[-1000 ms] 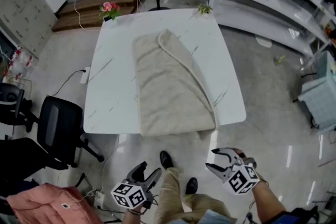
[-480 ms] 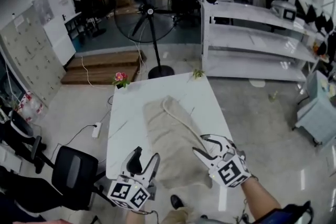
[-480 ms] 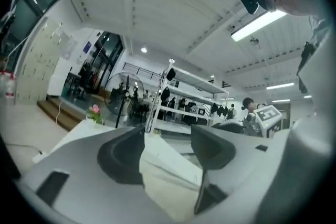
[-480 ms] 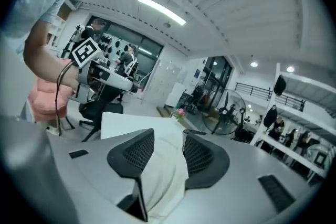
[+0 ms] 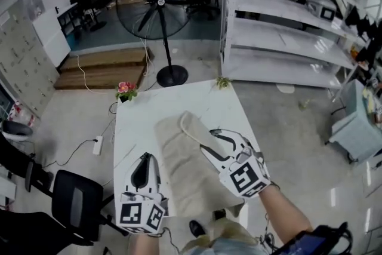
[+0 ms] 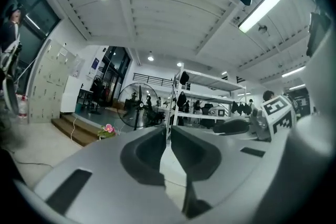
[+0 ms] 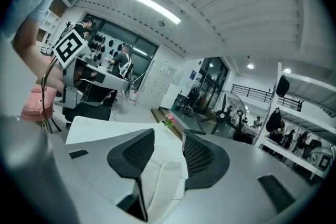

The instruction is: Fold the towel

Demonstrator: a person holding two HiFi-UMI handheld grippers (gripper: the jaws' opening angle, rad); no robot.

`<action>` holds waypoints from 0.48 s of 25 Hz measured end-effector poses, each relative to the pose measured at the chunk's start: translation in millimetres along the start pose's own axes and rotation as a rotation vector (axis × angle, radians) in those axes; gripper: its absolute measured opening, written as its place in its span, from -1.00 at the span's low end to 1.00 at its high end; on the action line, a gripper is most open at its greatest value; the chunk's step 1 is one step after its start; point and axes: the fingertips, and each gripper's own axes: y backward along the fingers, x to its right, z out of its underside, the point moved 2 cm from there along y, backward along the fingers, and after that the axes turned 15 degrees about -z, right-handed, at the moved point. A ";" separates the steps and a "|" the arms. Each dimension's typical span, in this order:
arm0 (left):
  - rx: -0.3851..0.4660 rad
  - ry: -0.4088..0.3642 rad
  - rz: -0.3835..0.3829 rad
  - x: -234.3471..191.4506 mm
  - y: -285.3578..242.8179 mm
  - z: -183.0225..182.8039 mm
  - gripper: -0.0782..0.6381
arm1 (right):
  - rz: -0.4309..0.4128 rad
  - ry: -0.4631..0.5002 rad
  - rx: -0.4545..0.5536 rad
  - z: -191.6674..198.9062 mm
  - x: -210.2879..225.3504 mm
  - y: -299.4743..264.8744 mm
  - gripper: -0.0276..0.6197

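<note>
A beige towel (image 5: 185, 170) lies lengthwise on the white table (image 5: 137, 122), with one long side folded over in a slanting flap. My left gripper (image 5: 143, 159) hovers over the table's near left part, beside the towel. Its jaws are closing, almost together, with nothing between them (image 6: 169, 131). My right gripper (image 5: 213, 141) hangs above the towel's right half. Its jaws stand apart and are closing slowly, holding nothing. In the right gripper view the towel (image 7: 163, 178) shows beyond the gap of the right gripper (image 7: 168, 136), well below it.
A pink flower pot (image 5: 125, 91) and a small green plant (image 5: 222, 82) stand at the table's far corners. A pedestal fan (image 5: 156, 3) stands behind the table, white shelving (image 5: 280, 33) to the right, a black office chair (image 5: 77, 206) at the near left.
Both grippers rose from down by my legs to above the table's near half. The left jaws went from wide apart to almost together. The right jaws narrowed a little.
</note>
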 end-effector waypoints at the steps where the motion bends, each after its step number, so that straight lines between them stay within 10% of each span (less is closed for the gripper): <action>1: -0.020 -0.003 -0.007 -1.7 -7.4 10.6 -0.69 | -0.015 -0.014 -0.008 12.2 5.2 -15.2 -0.36; 12: -0.271 -0.001 -0.178 -29.0 -53.8 121.8 -0.69 | -0.235 -0.149 -0.231 169.0 40.4 -191.1 -0.38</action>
